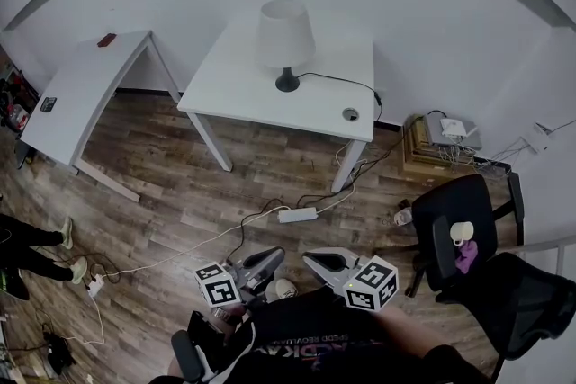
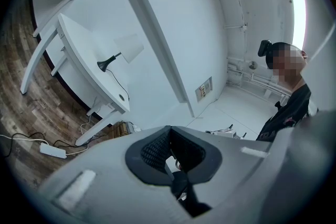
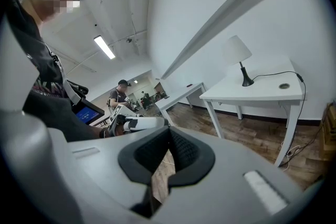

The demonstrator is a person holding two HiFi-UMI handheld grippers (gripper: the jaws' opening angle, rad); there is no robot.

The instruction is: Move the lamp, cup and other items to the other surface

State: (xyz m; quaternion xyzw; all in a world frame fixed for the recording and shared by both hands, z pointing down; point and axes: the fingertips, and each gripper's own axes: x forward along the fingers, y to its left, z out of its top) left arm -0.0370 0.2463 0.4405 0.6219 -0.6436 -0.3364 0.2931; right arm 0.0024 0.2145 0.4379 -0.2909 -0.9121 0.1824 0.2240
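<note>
A white-shaded lamp point(image 1: 286, 40) with a black base stands on the white table point(image 1: 243, 90) by the far wall, its cord trailing right. It also shows in the left gripper view as the lamp point(image 2: 123, 52) and in the right gripper view as the lamp point(image 3: 239, 57). A white cup point(image 1: 462, 232) sits on a black chair point(image 1: 450, 211) at the right, beside a purple item point(image 1: 466, 258). My left gripper point(image 1: 273, 257) and right gripper point(image 1: 312, 258) are held low near my body, far from the table. Both are shut with nothing between the pads.
A second white table point(image 1: 81, 90) stands at the left with a small red thing and a dark device on it. A power strip point(image 1: 297, 215) and cables lie on the wood floor. A box with gear point(image 1: 441, 144) sits by the wall. A person's feet show at the left edge.
</note>
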